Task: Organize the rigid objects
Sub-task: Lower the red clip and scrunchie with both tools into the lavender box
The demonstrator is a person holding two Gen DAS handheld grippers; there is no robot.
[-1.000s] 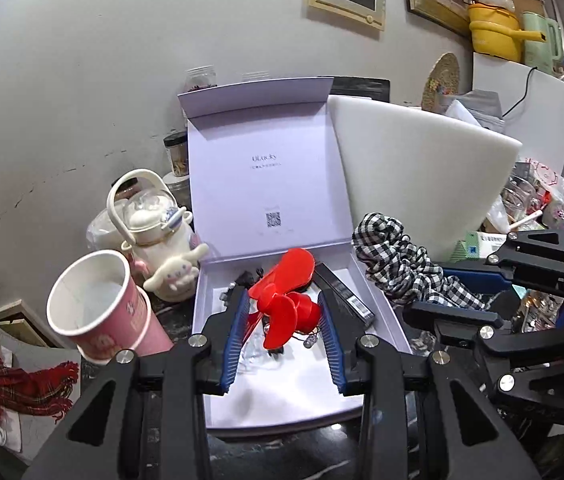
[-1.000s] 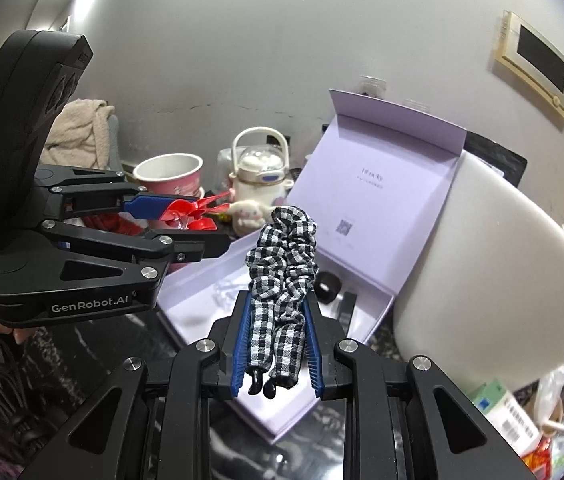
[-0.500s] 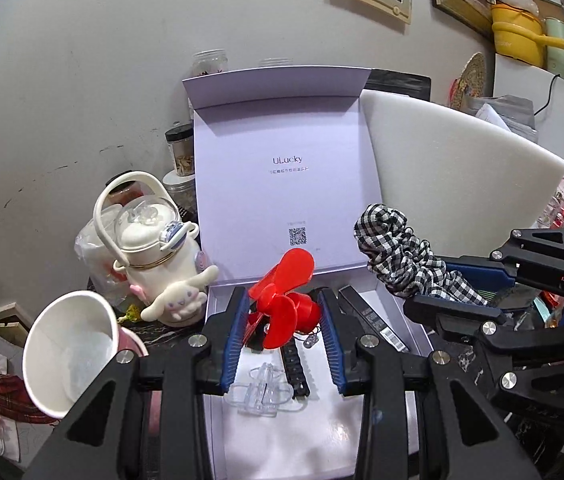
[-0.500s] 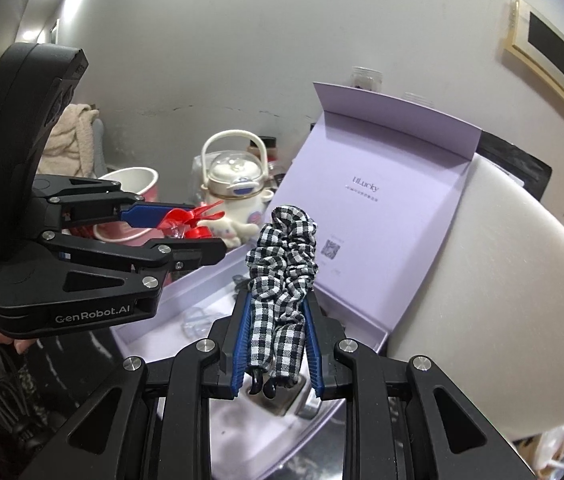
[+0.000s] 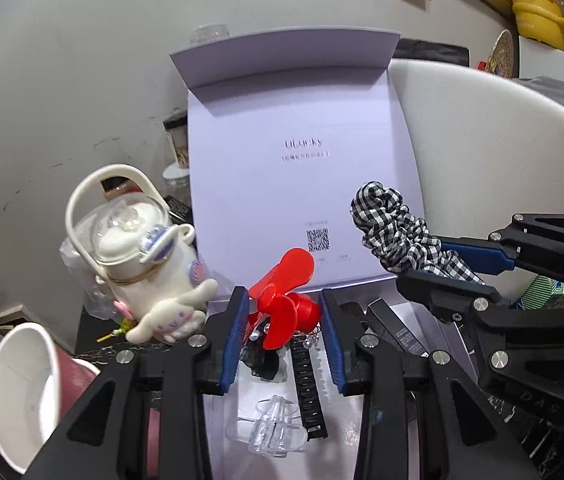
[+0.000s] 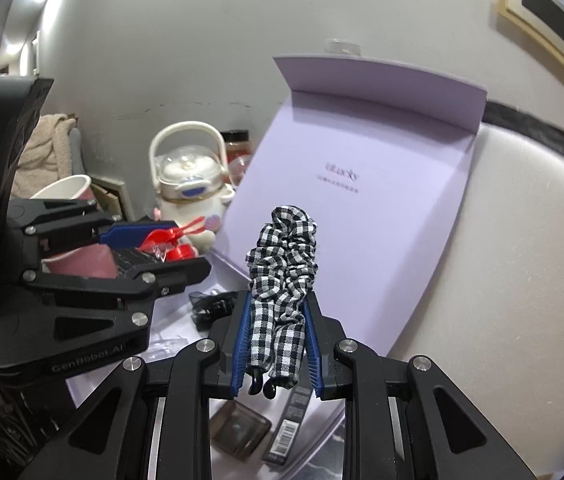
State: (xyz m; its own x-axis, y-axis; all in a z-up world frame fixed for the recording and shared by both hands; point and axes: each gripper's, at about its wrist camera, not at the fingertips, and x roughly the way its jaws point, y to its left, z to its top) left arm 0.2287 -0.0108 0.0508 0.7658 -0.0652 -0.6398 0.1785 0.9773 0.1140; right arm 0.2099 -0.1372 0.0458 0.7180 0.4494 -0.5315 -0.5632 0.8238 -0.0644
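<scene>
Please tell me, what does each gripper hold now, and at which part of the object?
The left gripper holds a small red fan by its round hub, blades sticking out forward. The right gripper clamps a black-and-white checked scrunchie at its lower end.

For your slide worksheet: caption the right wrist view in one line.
Right gripper clamps a checked scrunchie above the open lilac box; left gripper holds a red fan.

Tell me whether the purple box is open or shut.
Open. The purple box has its lid standing upright behind the tray, and the clear clip and black strap inside are exposed.
</scene>
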